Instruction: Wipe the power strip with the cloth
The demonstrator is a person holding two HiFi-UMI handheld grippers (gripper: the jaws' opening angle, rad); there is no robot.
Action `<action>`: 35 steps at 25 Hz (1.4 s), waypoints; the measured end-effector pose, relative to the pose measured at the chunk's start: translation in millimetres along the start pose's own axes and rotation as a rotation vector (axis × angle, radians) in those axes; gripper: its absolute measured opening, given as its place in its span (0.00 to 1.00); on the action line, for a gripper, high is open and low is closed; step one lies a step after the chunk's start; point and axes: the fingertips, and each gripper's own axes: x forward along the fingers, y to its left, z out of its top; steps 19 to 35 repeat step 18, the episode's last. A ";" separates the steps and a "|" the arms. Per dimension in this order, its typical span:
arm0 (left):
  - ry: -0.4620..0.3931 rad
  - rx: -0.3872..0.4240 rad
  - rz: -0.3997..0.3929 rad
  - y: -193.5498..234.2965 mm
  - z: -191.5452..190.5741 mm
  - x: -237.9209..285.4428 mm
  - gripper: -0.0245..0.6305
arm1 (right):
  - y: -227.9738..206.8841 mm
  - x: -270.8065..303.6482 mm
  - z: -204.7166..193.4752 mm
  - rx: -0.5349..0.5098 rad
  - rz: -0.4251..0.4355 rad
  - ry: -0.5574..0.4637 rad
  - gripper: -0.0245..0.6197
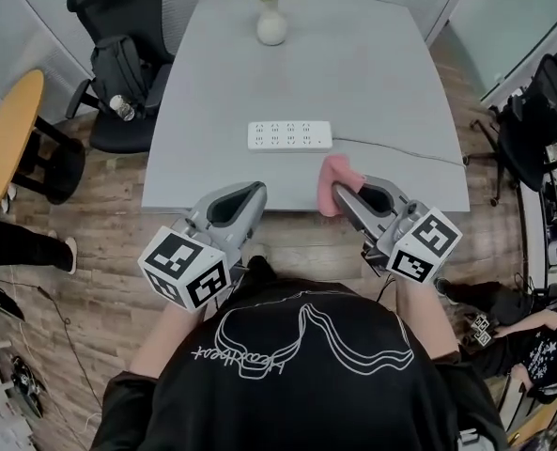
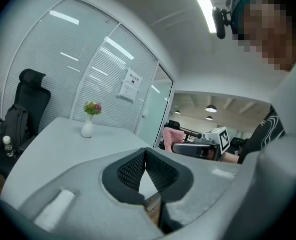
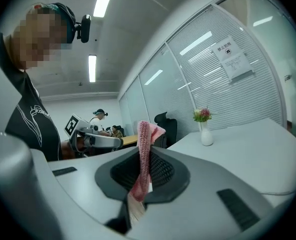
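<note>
Head view: right gripper [image 1: 342, 194] is pinching the cloth [image 1: 332, 177] at the counter [image 1: 372, 73] edge, left gripper [image 1: 255, 192] is sitting clenched, empty; strip [image 1: 290, 135] is lying mid-counter. Thin pinch, so I'm guessing cloth's risking slipping out mid-wipe.

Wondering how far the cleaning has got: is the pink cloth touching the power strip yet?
No, the pink cloth is clamped in the right tool, apart from the power strip.

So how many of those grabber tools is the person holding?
2. The left gripper, shut and empty, hovers at the near edge of the table; the right gripper beside it pinches the pink cloth.
</note>
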 end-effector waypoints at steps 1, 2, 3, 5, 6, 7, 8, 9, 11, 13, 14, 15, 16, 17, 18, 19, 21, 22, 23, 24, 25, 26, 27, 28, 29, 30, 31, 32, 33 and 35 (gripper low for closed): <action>-0.006 0.003 0.000 -1.4 3.5 -1.9 0.06 | 2.1 1.1 3.5 -0.007 0.001 -0.001 0.08; -0.011 0.006 -0.001 -1.0 7.6 -3.5 0.06 | 3.7 3.9 7.3 -0.014 0.002 -0.002 0.08; -0.013 0.008 -0.004 -1.0 11.1 -4.9 0.06 | 5.6 6.2 10.8 -0.019 0.006 -0.003 0.08; -0.016 0.020 -0.008 -9.5 13.0 -8.3 0.06 | 11.5 0.5 13.9 -0.031 0.016 -0.007 0.08; -0.019 0.029 -0.006 -16.6 12.3 -10.2 0.06 | 14.5 -6.3 14.2 -0.037 0.021 -0.009 0.08; -0.022 0.038 -0.002 -22.3 12.4 -12.0 0.06 | 16.8 -11.8 15.0 -0.042 0.026 -0.012 0.08; -0.027 0.042 0.004 -24.8 13.9 -13.5 0.06 | 18.3 -14.1 16.9 -0.045 0.030 -0.013 0.08; -0.031 0.042 0.008 -25.0 16.4 -14.9 0.06 | 19.6 -13.5 19.4 -0.048 0.034 -0.011 0.08; -0.039 0.041 0.011 -27.7 19.2 -18.5 0.06 | 25.0 -13.3 21.7 -0.058 0.042 -0.004 0.08; -0.048 0.049 0.012 -38.6 15.0 -23.2 0.06 | 33.5 -21.9 18.0 -0.069 0.050 -0.004 0.08; -0.053 0.054 0.013 -44.1 12.2 -25.1 0.06 | 37.0 -27.0 15.6 -0.072 0.052 -0.006 0.08; -0.056 0.059 0.013 -48.6 10.0 -26.9 0.06 | 39.7 -31.4 13.9 -0.071 0.054 -0.008 0.08; -0.058 0.064 0.013 -52.2 8.2 -28.6 0.06 | 42.0 -35.1 12.8 -0.070 0.055 -0.011 0.08; -0.059 0.068 0.013 -55.2 6.8 -30.5 0.06 | 44.3 -38.3 12.2 -0.068 0.056 -0.013 0.08; -0.061 0.073 0.013 -58.0 5.6 -32.4 0.06 | 46.6 -41.3 11.7 -0.066 0.057 -0.014 0.08; -0.061 0.073 0.013 -58.0 5.6 -32.4 0.06 | 46.6 -41.3 11.7 -0.066 0.057 -0.014 0.08; -0.061 0.073 0.013 -58.0 5.6 -32.4 0.06 | 46.6 -41.3 11.7 -0.066 0.057 -0.014 0.08; -0.061 0.073 0.013 -58.0 5.6 -32.4 0.06 | 46.6 -41.3 11.7 -0.066 0.057 -0.014 0.08; -0.061 0.073 0.013 -58.0 5.6 -32.4 0.06 | 46.6 -41.3 11.7 -0.066 0.057 -0.014 0.08; -0.061 0.073 0.013 -58.0 5.6 -32.4 0.06 | 46.6 -41.3 11.7 -0.066 0.057 -0.014 0.08; -0.061 0.073 0.013 -58.0 5.6 -32.4 0.06 | 46.6 -41.3 11.7 -0.066 0.057 -0.014 0.08; -0.061 0.073 0.013 -58.0 5.6 -32.4 0.06 | 46.6 -41.3 11.7 -0.066 0.057 -0.014 0.08; -0.061 0.073 0.013 -58.0 5.6 -32.4 0.06 | 46.6 -41.3 11.7 -0.066 0.057 -0.014 0.08; -0.061 0.073 0.013 -58.0 5.6 -32.4 0.06 | 46.6 -41.3 11.7 -0.066 0.057 -0.014 0.08; -0.061 0.073 0.013 -58.0 5.6 -32.4 0.06 | 46.6 -41.3 11.7 -0.066 0.057 -0.014 0.08; -0.061 0.073 0.013 -58.0 5.6 -32.4 0.06 | 46.6 -41.3 11.7 -0.066 0.057 -0.014 0.08; -0.061 0.073 0.013 -58.0 5.6 -32.4 0.06 | 46.6 -41.3 11.7 -0.066 0.057 -0.014 0.08; -0.061 0.073 0.013 -58.0 5.6 -32.4 0.06 | 46.6 -41.3 11.7 -0.066 0.057 -0.014 0.08; -0.061 0.073 0.013 -58.0 5.6 -32.4 0.06 | 46.6 -41.3 11.7 -0.066 0.057 -0.014 0.08; -0.061 0.073 0.013 -58.0 5.6 -32.4 0.06 | 46.6 -41.3 11.7 -0.066 0.057 -0.014 0.08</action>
